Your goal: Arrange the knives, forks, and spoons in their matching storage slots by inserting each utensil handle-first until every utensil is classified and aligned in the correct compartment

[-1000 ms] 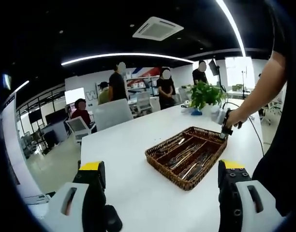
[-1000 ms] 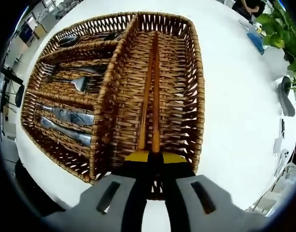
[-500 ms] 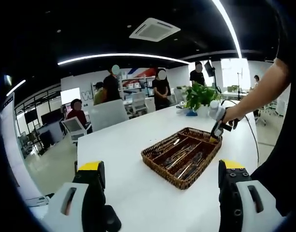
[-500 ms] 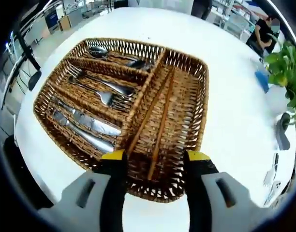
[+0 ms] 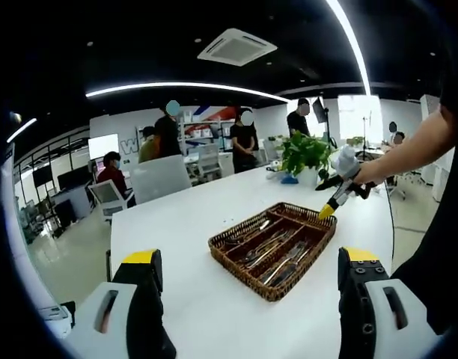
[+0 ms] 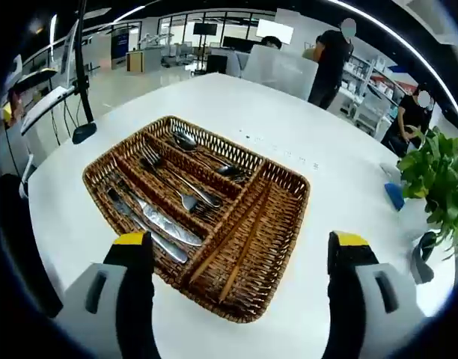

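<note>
1. My left gripper (image 5: 248,273) has its jaws spread wide and holds nothing, low over the white table (image 5: 176,224).
2. My right gripper (image 6: 244,250) is likewise wide apart and empty, above the wicker tray (image 6: 285,194).
3. In the tray, knives (image 6: 158,224), forks (image 6: 169,183) and spoons (image 6: 203,153) fill three slots; chopsticks (image 6: 240,250) lie in the long one.
4. Beyond stands a potted plant (image 6: 435,179).

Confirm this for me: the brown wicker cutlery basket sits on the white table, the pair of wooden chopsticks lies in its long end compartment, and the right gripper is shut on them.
Not quite. The right gripper is open, its fingers spread wide and holding nothing, as the right gripper view shows. The rest stands: the brown wicker cutlery basket sits on the white table, and the pair of wooden chopsticks lies in its long end compartment.
</note>
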The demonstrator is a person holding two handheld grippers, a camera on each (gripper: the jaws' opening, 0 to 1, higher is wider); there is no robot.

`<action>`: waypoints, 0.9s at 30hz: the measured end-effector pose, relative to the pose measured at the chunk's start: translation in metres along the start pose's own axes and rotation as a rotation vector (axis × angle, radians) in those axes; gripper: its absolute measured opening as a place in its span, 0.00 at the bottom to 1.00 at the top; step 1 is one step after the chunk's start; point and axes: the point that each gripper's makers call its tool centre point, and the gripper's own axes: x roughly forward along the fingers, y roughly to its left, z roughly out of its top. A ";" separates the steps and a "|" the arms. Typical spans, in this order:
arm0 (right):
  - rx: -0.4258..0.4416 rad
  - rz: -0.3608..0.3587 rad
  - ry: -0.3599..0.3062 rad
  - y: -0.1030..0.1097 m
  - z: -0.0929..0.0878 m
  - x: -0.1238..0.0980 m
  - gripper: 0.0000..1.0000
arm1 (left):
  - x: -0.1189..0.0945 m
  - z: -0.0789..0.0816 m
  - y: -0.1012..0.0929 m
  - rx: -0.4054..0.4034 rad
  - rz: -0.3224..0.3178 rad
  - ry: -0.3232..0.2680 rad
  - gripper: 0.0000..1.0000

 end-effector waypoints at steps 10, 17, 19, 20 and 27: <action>0.088 0.028 -0.159 -0.011 0.015 -0.041 1.00 | 0.003 0.013 -0.019 -0.017 0.073 0.002 0.99; 0.166 0.019 -0.201 -0.020 0.009 -0.071 1.00 | 0.002 0.019 -0.035 -0.032 0.109 -0.035 0.99; 0.169 0.021 -0.215 -0.018 0.008 -0.082 1.00 | 0.002 0.019 -0.042 -0.036 0.110 -0.041 0.99; 0.164 0.023 -0.227 -0.017 0.008 -0.088 1.00 | 0.003 0.019 -0.045 -0.038 0.109 -0.045 0.99; 0.126 0.030 -0.274 -0.010 0.004 -0.136 1.00 | 0.004 0.019 -0.069 -0.040 0.107 -0.040 0.99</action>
